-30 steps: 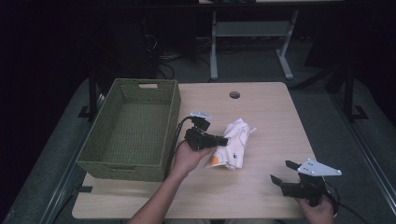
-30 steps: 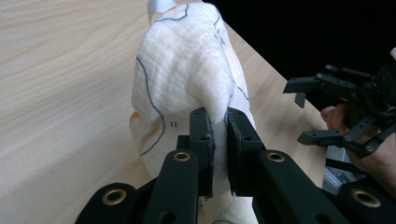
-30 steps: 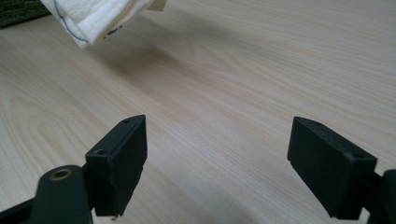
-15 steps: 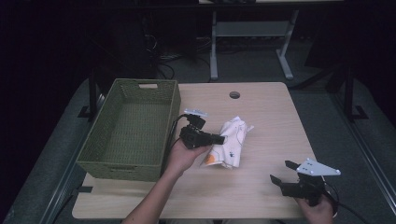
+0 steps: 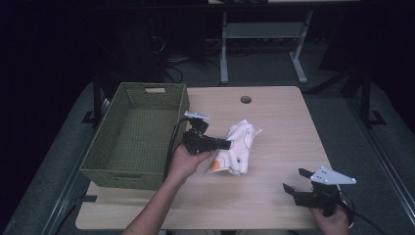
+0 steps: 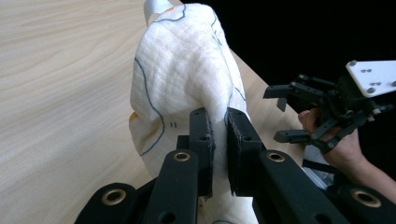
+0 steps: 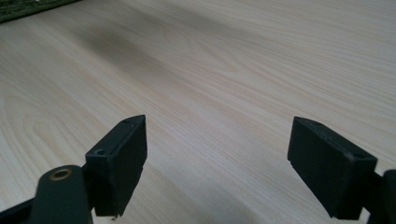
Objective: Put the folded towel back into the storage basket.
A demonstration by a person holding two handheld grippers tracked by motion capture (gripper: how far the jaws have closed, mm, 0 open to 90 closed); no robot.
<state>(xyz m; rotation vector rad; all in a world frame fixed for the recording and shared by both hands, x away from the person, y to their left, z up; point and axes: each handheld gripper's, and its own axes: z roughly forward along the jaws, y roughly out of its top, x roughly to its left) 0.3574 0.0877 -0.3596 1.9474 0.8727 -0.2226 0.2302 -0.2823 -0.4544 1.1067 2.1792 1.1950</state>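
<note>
Cloth [image 5: 237,147], white with thin printed lines and orange patches, lies bunched on the wooden table [image 5: 274,112] in the high view, near the middle and just right of the green woven basket [image 5: 134,134]. I see my left gripper [image 5: 226,144] level at the cloth's left edge, with its tip touching the fabric and its cable looping down toward the basket. My right gripper [image 5: 295,180] sits at the near right corner of the table, well apart from the cloth, with its grey three-cornered plate on top and its two jaws spread.

In the left gripper view, the left gripper [image 6: 218,122] has its jaws drawn together on a fold of the cloth [image 6: 182,74]. The fabric rises between the two pads and bulges up and away from them, so I read this as a firm clamp on the cloth. The cloth's lower side rests on the table [image 6: 60,70]. Farther off at the right edge, the right gripper [image 6: 279,116] is visible in the person's hand, with jaws apart and nothing between them.

In the right gripper view, the right gripper [image 7: 217,161] holds its two black jaws wide apart above bare table [image 7: 224,60] surface. Nothing lies between them. A strip of the basket [image 7: 28,8] shows at the top left corner.
</note>
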